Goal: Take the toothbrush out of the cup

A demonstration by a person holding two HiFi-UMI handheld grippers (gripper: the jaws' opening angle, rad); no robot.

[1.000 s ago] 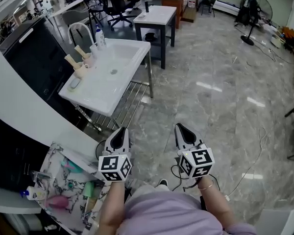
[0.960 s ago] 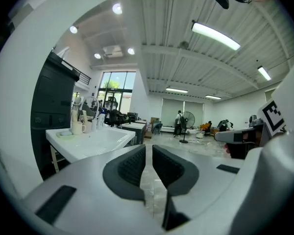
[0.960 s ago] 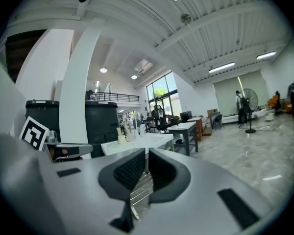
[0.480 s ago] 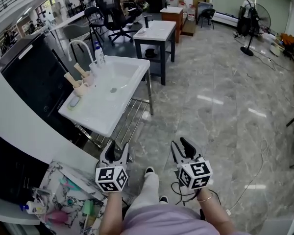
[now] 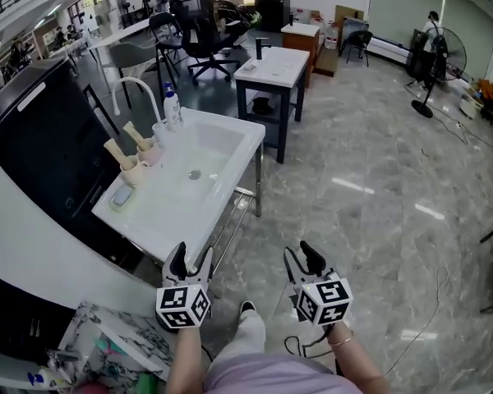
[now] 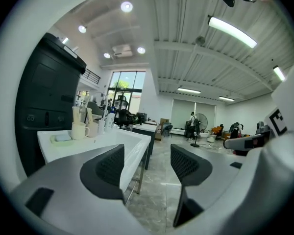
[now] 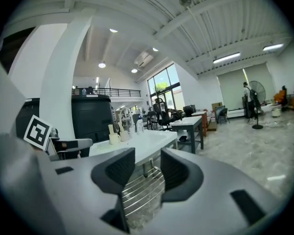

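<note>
- The left gripper [image 5: 191, 259] is low in front of the person, short of the near corner of the washbasin [image 5: 230, 148]. Its jaws have just been opening and stand wide; nothing is between them, only floor and the basin's edge beyond.
- The right gripper [image 5: 302, 259] is beside it, apart from it, over bare floor. Its jaws have also just been opening, they are spread, and they hold nothing.
- One shoe [image 5: 246, 308] shows between the two grippers; the arms and lap are cut off by the lower edge of the head view.
- The grey marble floor [image 5: 370, 195] to the right of the basin is wide and open.
- A metal rack [image 5: 227, 225] sticks out under the basin's near side, at the left gripper's side.
- A black cabinet [image 5: 41, 138] closes the basin's left side.
- On the basin's left rim lies a soap dish [image 5: 122, 196], and just behind it stands a cream cup [image 5: 135, 172] with the toothbrush [image 5: 115, 150] upright in it, leaning left.
- A second cup [image 5: 150, 149] touches the first and holds another pale handle; both heads are too small to make out.
- Behind them are a blue-capped bottle [image 5: 172, 109] and the arched tap [image 5: 138, 87].
- Farther off stands a white-topped table [image 5: 275, 66]; a fan [image 5: 444, 56] is well away at the right.
</note>
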